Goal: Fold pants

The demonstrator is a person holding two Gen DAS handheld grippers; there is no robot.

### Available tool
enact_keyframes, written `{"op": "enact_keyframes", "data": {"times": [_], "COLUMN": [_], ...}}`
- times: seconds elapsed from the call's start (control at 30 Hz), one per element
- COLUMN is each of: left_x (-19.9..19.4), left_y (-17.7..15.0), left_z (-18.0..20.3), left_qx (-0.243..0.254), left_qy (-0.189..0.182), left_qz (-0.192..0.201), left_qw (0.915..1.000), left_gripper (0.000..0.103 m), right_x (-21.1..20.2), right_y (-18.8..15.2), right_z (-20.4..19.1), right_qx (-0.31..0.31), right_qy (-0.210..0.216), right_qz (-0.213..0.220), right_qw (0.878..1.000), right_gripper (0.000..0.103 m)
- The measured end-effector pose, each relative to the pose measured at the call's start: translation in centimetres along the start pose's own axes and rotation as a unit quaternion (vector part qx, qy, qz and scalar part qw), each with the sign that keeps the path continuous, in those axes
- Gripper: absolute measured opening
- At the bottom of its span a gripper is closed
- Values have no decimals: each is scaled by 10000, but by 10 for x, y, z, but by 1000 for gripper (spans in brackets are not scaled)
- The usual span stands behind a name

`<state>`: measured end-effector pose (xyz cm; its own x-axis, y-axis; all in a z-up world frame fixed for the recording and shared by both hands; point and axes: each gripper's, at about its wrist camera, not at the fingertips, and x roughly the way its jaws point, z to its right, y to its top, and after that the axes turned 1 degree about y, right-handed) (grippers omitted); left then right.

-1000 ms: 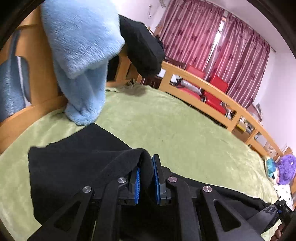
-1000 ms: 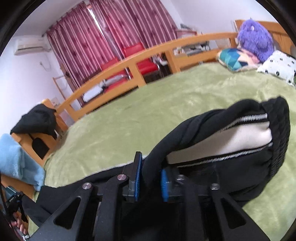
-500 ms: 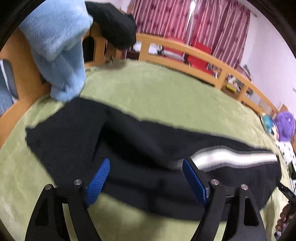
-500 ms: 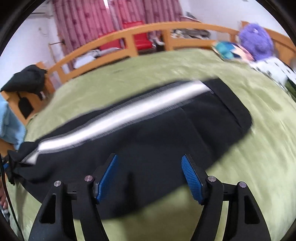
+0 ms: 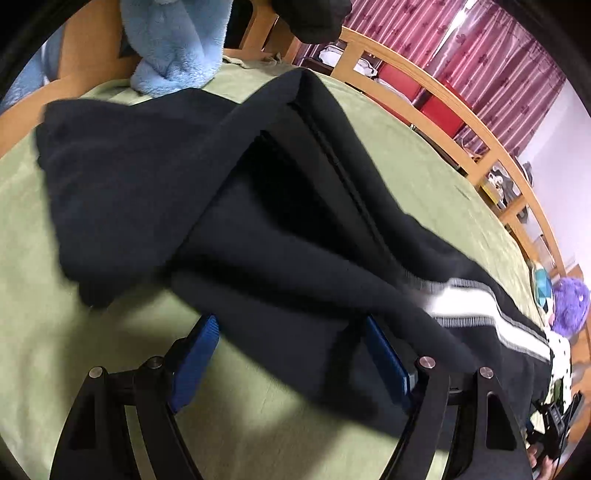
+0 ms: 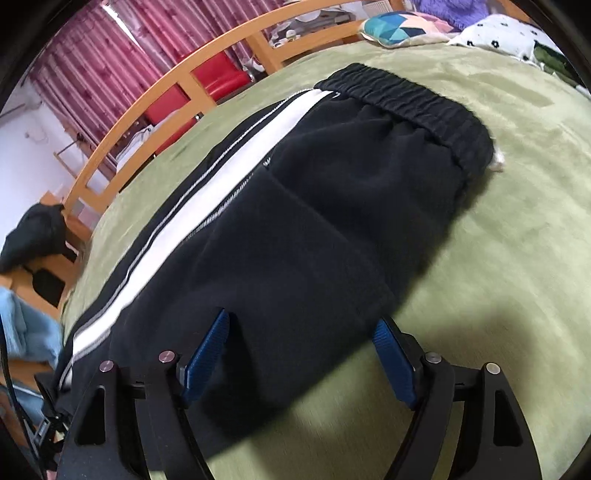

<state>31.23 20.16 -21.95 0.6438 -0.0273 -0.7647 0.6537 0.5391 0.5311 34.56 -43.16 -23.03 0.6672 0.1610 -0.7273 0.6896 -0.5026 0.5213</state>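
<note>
Black pants (image 5: 229,192) with a white side stripe (image 5: 480,317) lie folded lengthwise on the green bed cover (image 5: 74,350). In the right wrist view the pants (image 6: 332,206) show the elastic waistband (image 6: 413,99) at the far end and the stripe (image 6: 207,206) along the left side. My left gripper (image 5: 291,350) is open and empty, just above the near edge of the leg part. My right gripper (image 6: 303,350) is open and empty, over the near edge of the hip part. The leg ends spread out at the far left in the left wrist view.
A light blue blanket (image 5: 173,44) and a dark garment (image 5: 310,14) hang on the wooden bed rail (image 5: 443,96). Pillows (image 6: 399,26) and a purple plush toy (image 5: 569,306) lie at the head end. Red chairs (image 6: 207,74) and curtains stand beyond the rail.
Both grippers were shut on the pants a second ago; they opened, let the cloth drop flat on the bed, and have drawn back toward its near edge.
</note>
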Motion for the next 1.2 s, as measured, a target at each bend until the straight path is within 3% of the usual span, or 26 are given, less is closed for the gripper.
{"op": "enact_keyframes", "data": {"times": [0.13,0.27,0.3,0.33,0.37,0.4,0.43,0.47,0.53,0.9,1.2], "left_x": [14,24,25,26,25,21,18,16,5,-78,-149], "left_y": [13,13,12,12,11,10,10,12,13,-29,-121], "left_z": [-2,10,10,10,9,7,4,2,-9,-31,-25], "left_qx": [-246,-100,-130,-161,-157,-116,-56,-44,-165,-48,201], "left_qy": [40,310,324,323,326,431,476,440,250,-219,-883], "left_qz": [17,209,241,271,308,374,411,405,423,377,18], "left_qw": [9997,9993,9991,9990,9989,9983,9980,9982,9987,9990,9959], "left_gripper": [78,78,78,76,63,44,37,23,16,11,11], "right_x": [11,21,21,20,18,15,11,6,-1,-106,-219], "right_y": [7,10,9,8,6,6,7,8,10,-23,-79], "right_z": [-5,-13,-17,-20,-24,-23,-20,-16,-13,-17,62], "right_qx": [49,94,28,-60,-127,-177,-165,-90,33,-166,26], "right_qy": [-2,-121,-214,-288,-353,-339,-236,-111,-12,-101,-522], "right_qz": [72,274,332,405,463,501,518,559,554,756,733], "right_qw": [10000,9995,9992,9987,9982,9980,9982,9983,9985,9969,9959], "right_gripper": [83,86,82,64,53,34,24,20,15,12,12]}}
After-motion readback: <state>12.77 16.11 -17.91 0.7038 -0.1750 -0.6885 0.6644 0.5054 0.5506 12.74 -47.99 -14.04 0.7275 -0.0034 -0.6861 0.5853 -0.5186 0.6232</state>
